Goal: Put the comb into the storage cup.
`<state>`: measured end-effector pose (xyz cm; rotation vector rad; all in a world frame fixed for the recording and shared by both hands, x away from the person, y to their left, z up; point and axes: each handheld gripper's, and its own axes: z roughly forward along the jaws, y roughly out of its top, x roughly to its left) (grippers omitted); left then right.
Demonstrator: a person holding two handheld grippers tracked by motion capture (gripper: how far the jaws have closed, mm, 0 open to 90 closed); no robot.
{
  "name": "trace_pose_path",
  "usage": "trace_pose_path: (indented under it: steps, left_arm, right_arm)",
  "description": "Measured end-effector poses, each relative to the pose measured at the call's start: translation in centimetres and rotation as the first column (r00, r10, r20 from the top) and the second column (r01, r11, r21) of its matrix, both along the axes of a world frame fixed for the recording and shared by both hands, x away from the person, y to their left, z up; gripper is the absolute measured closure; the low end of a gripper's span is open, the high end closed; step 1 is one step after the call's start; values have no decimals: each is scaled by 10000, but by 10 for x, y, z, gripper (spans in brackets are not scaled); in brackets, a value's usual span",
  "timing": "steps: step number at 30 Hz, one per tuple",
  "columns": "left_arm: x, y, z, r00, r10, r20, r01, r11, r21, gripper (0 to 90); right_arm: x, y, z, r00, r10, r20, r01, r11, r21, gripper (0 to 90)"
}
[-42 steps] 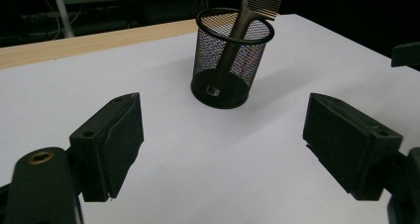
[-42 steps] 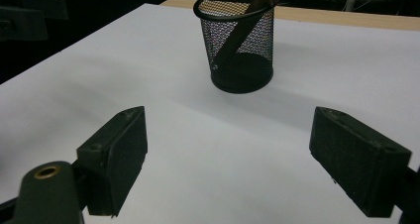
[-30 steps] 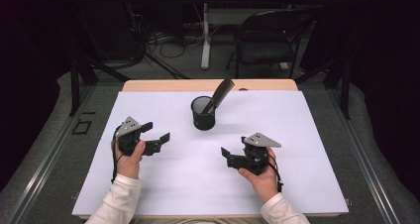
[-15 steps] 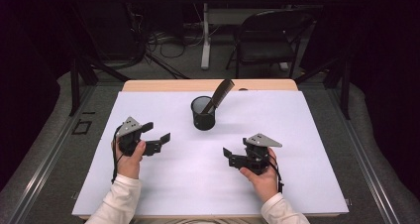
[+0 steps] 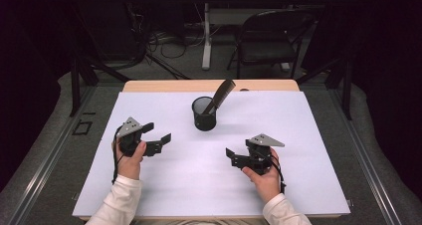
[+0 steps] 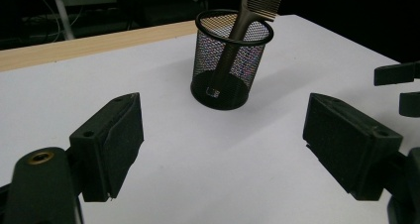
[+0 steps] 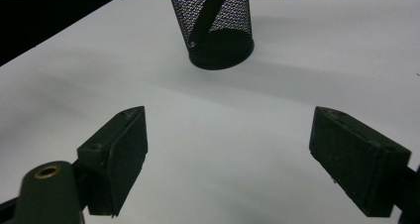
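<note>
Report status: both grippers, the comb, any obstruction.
Left gripper open, empty. Right gripper open, empty. Comb leaning in mesh cup, untouched. White table cover bare between the grippers and the cup.

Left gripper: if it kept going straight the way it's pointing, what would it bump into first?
Probably the black mesh cup with the comb standing in it. The left gripper has open jaws, with bare white table cover between them and the cup, which sits ahead, about centred. How far off is hard to judge.
</note>
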<state>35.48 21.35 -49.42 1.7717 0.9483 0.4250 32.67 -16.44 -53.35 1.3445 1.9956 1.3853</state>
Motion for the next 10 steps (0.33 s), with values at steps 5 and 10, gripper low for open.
trace_pose_path:
  steps: [5, 10]
  left_arm:
    - [0, 0, 0, 10000, 56, 18, -56, 10000, -60, 160]
    - [1, 1, 0, 10000, 45, -1, -45, 10000, -69, 160]
  right_arm:
    - [0, -1, 0, 10000, 20, 9, -20, 10000, 21, 154]
    - [0, -3, 0, 10000, -6, 10, 6, 10000, 30, 154]
